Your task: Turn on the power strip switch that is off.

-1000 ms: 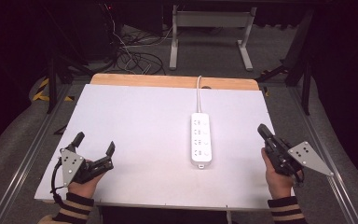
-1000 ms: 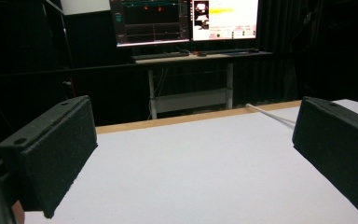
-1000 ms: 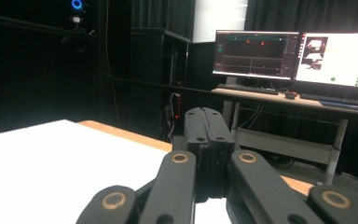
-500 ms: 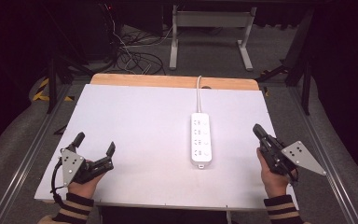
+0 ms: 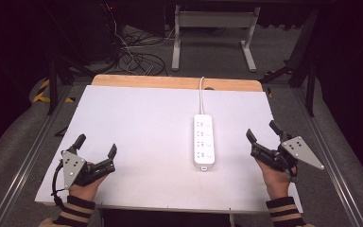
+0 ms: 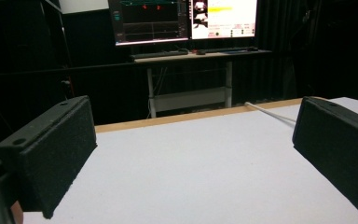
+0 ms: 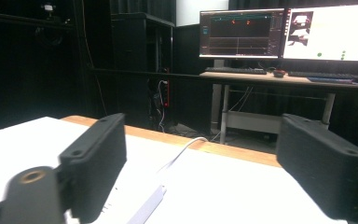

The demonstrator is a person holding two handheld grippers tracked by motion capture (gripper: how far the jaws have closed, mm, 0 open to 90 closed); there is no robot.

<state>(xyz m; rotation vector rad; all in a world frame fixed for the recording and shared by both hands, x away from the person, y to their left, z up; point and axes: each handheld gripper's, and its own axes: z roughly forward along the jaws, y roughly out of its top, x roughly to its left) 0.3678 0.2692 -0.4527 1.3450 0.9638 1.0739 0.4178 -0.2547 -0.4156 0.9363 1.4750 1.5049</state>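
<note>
High view first: a white power strip (image 5: 203,141) lies lengthwise on the white table (image 5: 142,118), right of centre, its cord (image 5: 201,97) running off the far edge. The left gripper (image 5: 97,152) rests near the front left corner, jaws spread and holding nothing, well apart from the strip. The right gripper (image 5: 260,133) sits just right of the strip, jaws parted and empty, angled toward it, so I'd say that hand is placed for the reach.

Left gripper view: two black pads (image 6: 51,149) stand wide apart over bare table, with the cord (image 6: 270,112) thin at the far right.

Right gripper view: jaws gape, and the strip (image 7: 144,205) lies low between them, blurred, its cord (image 7: 182,151) curling away toward the desk with monitors (image 7: 284,35).
</note>
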